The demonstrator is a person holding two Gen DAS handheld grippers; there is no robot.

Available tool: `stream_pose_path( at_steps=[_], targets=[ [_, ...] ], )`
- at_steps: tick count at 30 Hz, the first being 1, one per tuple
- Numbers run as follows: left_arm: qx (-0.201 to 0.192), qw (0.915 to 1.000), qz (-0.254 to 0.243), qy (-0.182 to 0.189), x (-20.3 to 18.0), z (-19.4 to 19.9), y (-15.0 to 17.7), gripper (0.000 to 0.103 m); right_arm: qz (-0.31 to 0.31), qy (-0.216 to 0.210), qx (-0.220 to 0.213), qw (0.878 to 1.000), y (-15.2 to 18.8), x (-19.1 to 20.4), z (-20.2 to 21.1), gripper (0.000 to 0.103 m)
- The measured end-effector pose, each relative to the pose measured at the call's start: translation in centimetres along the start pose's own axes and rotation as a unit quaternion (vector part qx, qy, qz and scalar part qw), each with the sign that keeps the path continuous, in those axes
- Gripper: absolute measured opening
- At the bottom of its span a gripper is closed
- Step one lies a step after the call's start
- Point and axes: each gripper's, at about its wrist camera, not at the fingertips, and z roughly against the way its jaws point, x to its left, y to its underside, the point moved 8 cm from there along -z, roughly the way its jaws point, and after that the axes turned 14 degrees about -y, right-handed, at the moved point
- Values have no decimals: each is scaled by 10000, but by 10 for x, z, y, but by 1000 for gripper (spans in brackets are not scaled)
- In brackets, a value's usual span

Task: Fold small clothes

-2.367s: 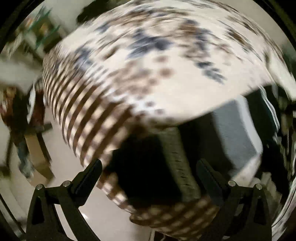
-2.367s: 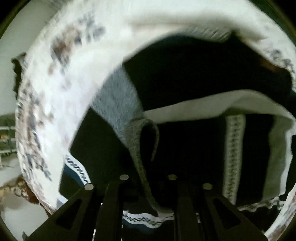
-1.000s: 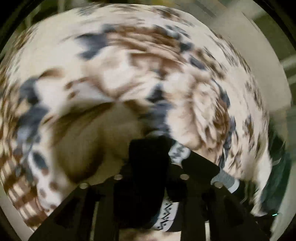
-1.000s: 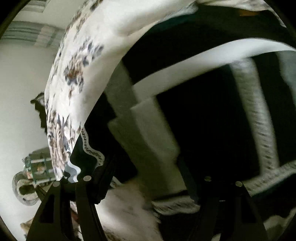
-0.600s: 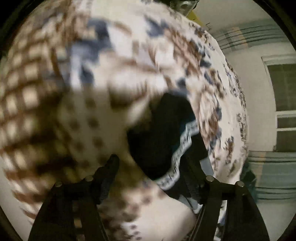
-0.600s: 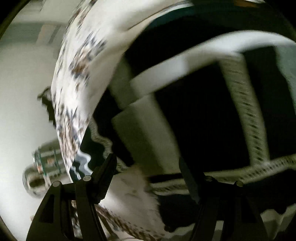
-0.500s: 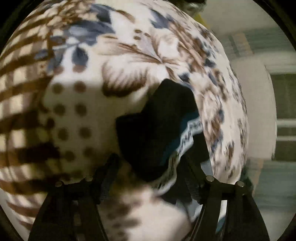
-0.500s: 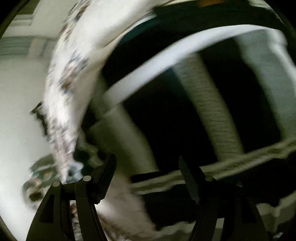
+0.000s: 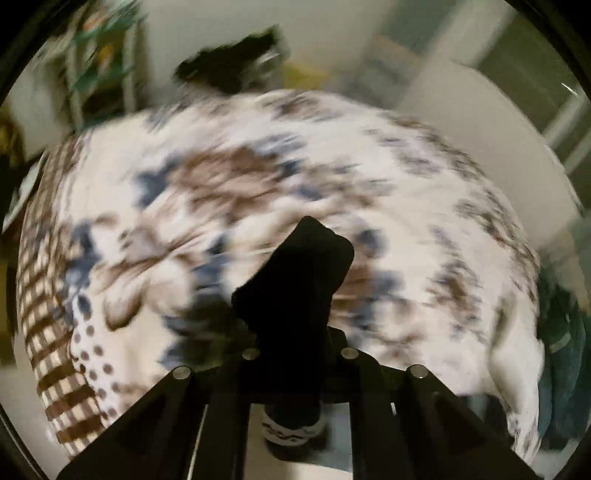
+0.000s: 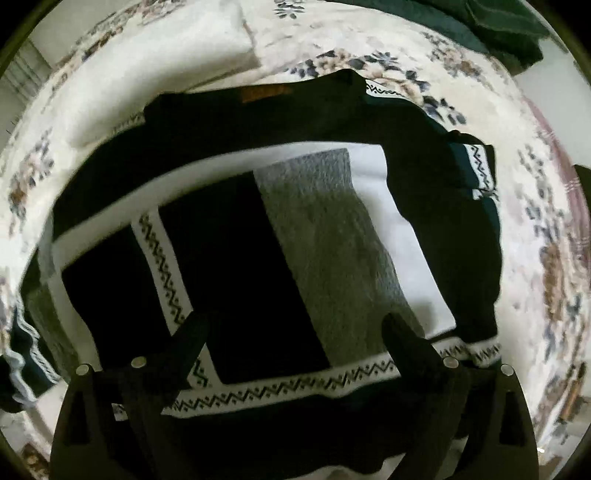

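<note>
A small dark knit sweater [image 10: 258,280] with white, grey and zigzag-patterned bands lies spread on a floral bedspread [image 10: 546,236] in the right wrist view. My right gripper [image 10: 295,332] hovers over its lower middle, jaws wide open and empty. In the left wrist view my left gripper [image 9: 295,350] is shut on a black fold of the sweater [image 9: 299,280], which sticks up between the fingers; a zigzag-trimmed edge [image 9: 291,435] hangs below. The bedspread [image 9: 406,206] behind is blurred.
A white pillow [image 10: 159,70] lies at the far side of the bed. Dark green cloth [image 10: 502,33] sits at the far right corner and shows in the left wrist view [image 9: 565,354]. A black object [image 9: 232,70] and a shelf [image 9: 99,62] stand beyond the bed.
My left gripper has shut on the black sweater fold and swung toward the bed. My right gripper has pulled back, open, so the whole sweater shows spread flat.
</note>
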Motion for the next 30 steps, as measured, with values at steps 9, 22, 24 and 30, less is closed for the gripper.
stream_pose_path(
  at_steps=[9, 22, 24, 30],
  targets=[
    [-64, 9575, -2589, 1268, -266, 128, 157, 9, -608, -545, -96, 9966, -15, -86, 40, 97],
    [1416, 8838, -4348, 994, -437, 112, 464, 13, -1962, -879, 244, 9763, 18, -327, 75, 96],
    [1218, 8869, -4352, 957, -429, 117, 461, 23, -2065, -1093, 204, 9721, 25, -347, 82, 76],
    [550, 8908, -4492, 408, -345, 130, 425, 82, -1905, -2064, 452, 9587, 32, -328, 89, 32]
  ],
)
